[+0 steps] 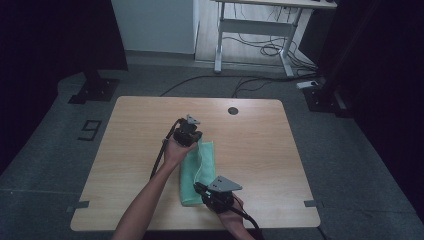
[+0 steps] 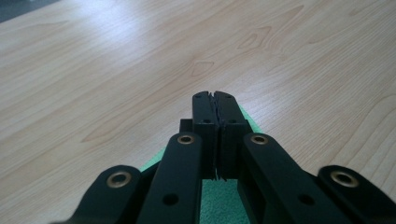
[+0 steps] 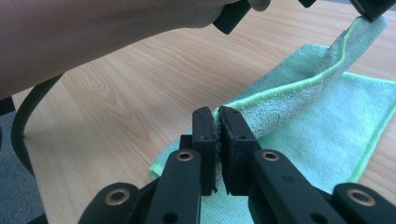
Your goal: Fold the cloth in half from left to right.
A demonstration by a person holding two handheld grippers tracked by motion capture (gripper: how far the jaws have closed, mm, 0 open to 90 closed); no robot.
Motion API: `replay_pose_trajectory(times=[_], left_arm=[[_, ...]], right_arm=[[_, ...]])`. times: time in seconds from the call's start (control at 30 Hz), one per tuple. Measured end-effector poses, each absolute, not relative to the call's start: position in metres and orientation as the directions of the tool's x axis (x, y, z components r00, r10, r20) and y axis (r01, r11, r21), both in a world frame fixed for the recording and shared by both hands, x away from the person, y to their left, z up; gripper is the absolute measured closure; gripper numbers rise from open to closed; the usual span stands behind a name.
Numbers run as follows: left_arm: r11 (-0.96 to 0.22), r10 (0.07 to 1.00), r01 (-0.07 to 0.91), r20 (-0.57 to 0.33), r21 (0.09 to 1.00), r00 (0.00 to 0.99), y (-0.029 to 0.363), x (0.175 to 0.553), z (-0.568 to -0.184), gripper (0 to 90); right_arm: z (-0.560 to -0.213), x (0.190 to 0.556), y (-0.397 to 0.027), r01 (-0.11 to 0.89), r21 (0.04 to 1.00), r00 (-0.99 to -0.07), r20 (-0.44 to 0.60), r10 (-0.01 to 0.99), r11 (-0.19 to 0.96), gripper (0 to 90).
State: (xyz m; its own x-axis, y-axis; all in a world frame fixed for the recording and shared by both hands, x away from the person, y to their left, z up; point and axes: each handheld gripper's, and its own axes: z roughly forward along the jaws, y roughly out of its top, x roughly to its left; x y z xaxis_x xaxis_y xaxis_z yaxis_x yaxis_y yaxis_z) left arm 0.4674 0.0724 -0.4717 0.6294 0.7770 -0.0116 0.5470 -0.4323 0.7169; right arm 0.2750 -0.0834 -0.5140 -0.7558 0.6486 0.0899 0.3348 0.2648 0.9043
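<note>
Black fingers of the right gripper [image 3: 217, 116] stand pressed together on the hem of a green cloth [image 3: 322, 121], the pinched edge rising out from between their tips. From that pinch the hem runs away and upward, drawn into a raised ridge, to the left gripper [image 3: 373, 9] at the far end, which holds the cloth's other corner. Below the ridge, the remaining cloth lies flat on the wooden tabletop [image 3: 126, 93], spreading beyond and to the right of the right fingers.

Seen along its own fingers, the left gripper [image 2: 215, 100] is closed tight, green cloth showing beneath them.

From above, the cloth [image 1: 192, 175] stretches between the left gripper [image 1: 189, 134] and the right gripper [image 1: 216, 194], near the tabletop's [image 1: 260, 135] middle.
</note>
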Motion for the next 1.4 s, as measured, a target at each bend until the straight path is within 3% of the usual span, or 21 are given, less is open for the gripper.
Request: replay_pose_trajectory(times=[1.4], left_arm=[[-0.49,0.764,0.582,0.0,0.649,0.645,0.041,0.481,-0.511,86.7]], right_arm=[[-0.546,0.279,-0.097,0.444,0.836,-0.712,0.112,0.693,0.321,81.4]])
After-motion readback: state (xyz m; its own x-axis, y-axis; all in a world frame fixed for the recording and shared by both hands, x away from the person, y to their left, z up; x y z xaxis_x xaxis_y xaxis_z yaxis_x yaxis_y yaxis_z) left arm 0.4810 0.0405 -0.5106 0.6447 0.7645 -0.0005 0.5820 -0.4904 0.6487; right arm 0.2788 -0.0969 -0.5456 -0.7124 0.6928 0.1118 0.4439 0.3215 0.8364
